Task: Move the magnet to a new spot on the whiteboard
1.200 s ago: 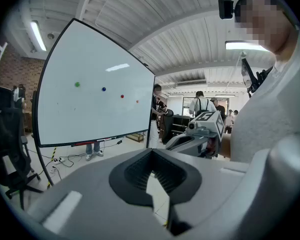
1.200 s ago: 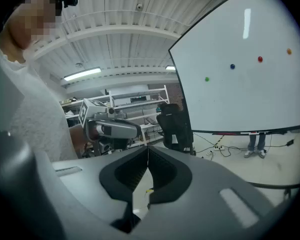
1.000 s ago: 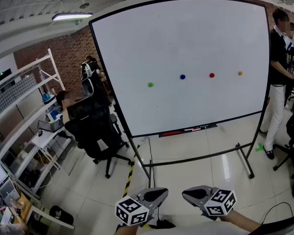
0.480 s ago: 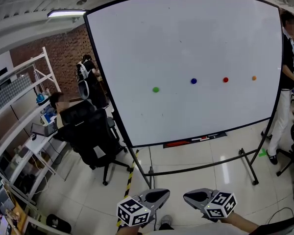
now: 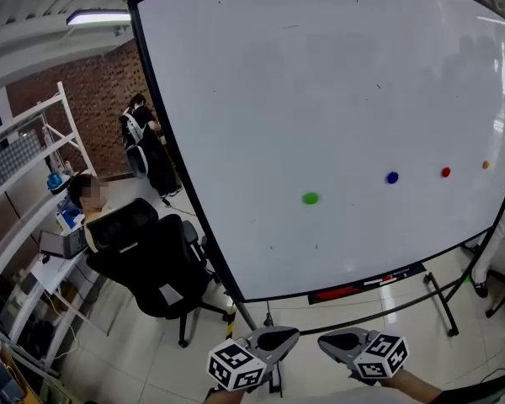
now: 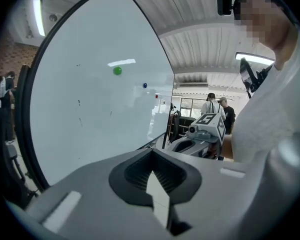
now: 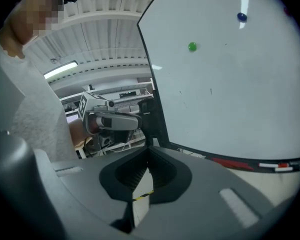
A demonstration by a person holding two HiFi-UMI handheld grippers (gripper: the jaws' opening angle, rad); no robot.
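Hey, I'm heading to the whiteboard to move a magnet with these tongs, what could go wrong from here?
Both the left tongs and right tongs are shut and empty, so they may bump the whiteboard unless one opens first. The blue magnet and red magnet sit close together; grabbing one might knock the other. The stand's feet stretch across the floor below the board, so a step nearer could catch one.
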